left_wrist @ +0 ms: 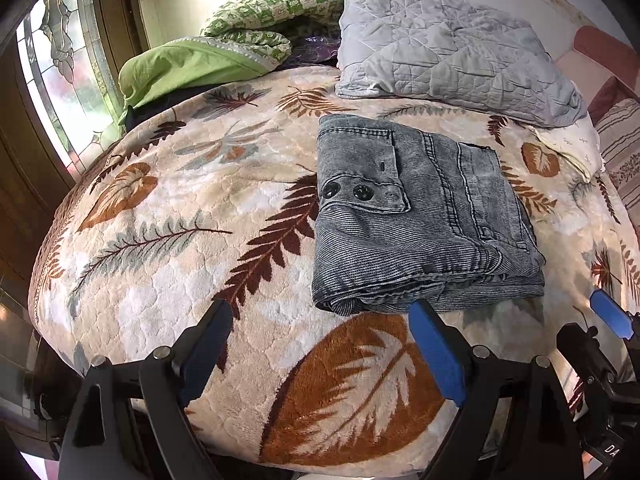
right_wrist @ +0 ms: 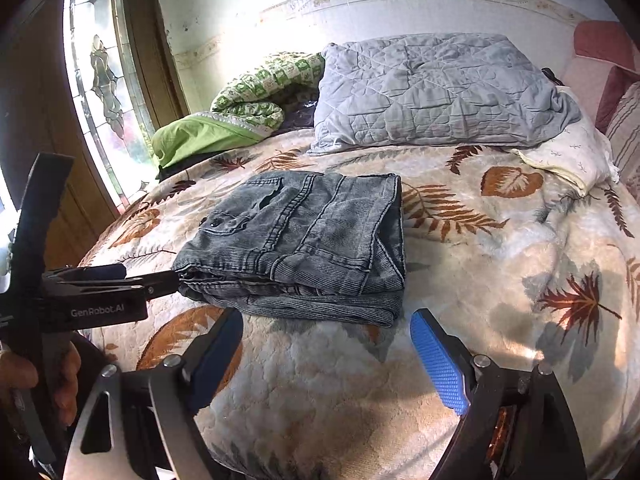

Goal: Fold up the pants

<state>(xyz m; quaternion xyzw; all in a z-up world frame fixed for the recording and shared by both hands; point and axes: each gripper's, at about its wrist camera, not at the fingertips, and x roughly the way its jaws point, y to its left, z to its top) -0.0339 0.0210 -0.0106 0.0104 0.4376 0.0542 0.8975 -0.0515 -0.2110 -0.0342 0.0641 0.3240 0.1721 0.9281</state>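
The grey corduroy pants [left_wrist: 416,216] lie folded into a compact rectangle on the leaf-print blanket [left_wrist: 200,208], pocket and two black buttons facing up. They also show in the right wrist view [right_wrist: 304,240]. My left gripper [left_wrist: 320,316] is open and empty, just in front of the pants' near fold. My right gripper [right_wrist: 326,328] is open and empty, also just short of the near edge. The left gripper's body [right_wrist: 100,292] shows at the left of the right wrist view, beside the pants. The right gripper's blue fingertip [left_wrist: 610,314] shows at the right of the left wrist view.
A grey quilted pillow [left_wrist: 452,48] lies behind the pants. A green patterned quilt [left_wrist: 248,28] is bunched at the back left. A white cloth [right_wrist: 568,156] and striped cushions [left_wrist: 620,144] sit at the right. A glass-paned door [right_wrist: 104,80] stands left of the bed.
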